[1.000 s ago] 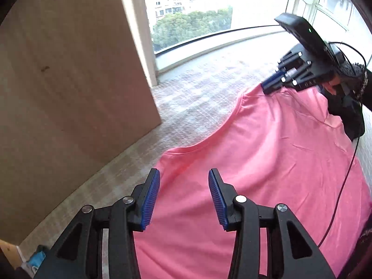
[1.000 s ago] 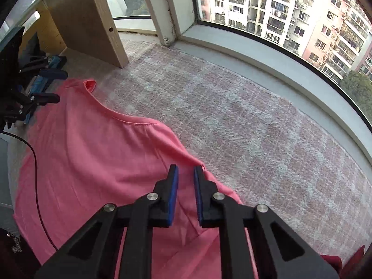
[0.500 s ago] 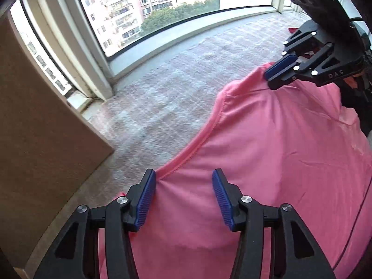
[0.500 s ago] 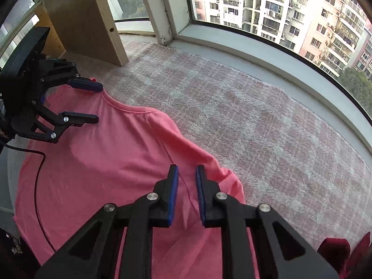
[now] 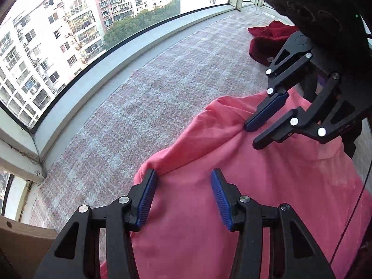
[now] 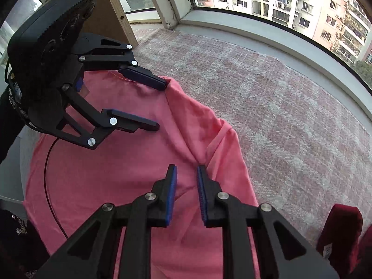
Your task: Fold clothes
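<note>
Both grippers sit over the pink shirt (image 5: pixel 267 186): left gripper (image 5: pixel 181 195) jaws spread across its edge, right gripper (image 6: pixel 187 181) jaws narrowly parted at a ridge.

a curved bay window (image 5: pixel 69 34) wraps the room, with a pale grey sill (image 5: pixel 130 46) below it. daylight shows apartment blocks (image 6: pixel 290 2) and green trees (image 5: pixel 139 21) outside. a pinkish-grey checked carpet (image 5: pixel 162 83) covers the floor. a light wooden panel (image 6: pixel 109 16) stands by the white window frame (image 6: pixel 167 2).
</note>
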`<move>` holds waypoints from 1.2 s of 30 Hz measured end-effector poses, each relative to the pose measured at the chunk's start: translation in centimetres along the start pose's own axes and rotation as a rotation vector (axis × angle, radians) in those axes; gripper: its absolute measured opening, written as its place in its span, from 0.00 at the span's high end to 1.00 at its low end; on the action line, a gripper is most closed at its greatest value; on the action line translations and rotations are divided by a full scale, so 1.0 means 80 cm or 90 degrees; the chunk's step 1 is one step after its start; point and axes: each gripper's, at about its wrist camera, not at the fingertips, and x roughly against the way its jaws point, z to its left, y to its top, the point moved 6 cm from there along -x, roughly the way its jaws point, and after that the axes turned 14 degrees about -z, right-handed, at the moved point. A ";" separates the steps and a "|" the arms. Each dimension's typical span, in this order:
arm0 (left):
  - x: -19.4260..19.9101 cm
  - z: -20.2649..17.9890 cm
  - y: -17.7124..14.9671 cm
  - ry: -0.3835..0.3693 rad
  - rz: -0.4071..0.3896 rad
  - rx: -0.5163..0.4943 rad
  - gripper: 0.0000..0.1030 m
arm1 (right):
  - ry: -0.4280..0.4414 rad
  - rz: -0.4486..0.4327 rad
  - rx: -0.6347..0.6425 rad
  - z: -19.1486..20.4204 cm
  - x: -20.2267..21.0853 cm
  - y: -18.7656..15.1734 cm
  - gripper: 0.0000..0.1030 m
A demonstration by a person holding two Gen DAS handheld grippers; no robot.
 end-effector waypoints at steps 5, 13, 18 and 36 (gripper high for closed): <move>0.024 0.037 0.020 0.058 -0.025 0.032 0.56 | 0.045 -0.088 -0.099 -0.029 0.055 0.014 0.77; 0.132 0.030 -0.062 0.118 0.027 0.055 0.55 | -0.086 0.012 -0.070 -0.076 0.062 -0.054 0.64; 0.215 0.004 -0.138 0.156 0.062 0.119 0.55 | -0.103 0.034 -0.034 -0.069 0.068 -0.073 0.75; 0.467 -0.218 -0.358 0.245 0.064 0.366 0.53 | -0.076 -0.058 -0.072 0.111 0.211 -0.204 0.59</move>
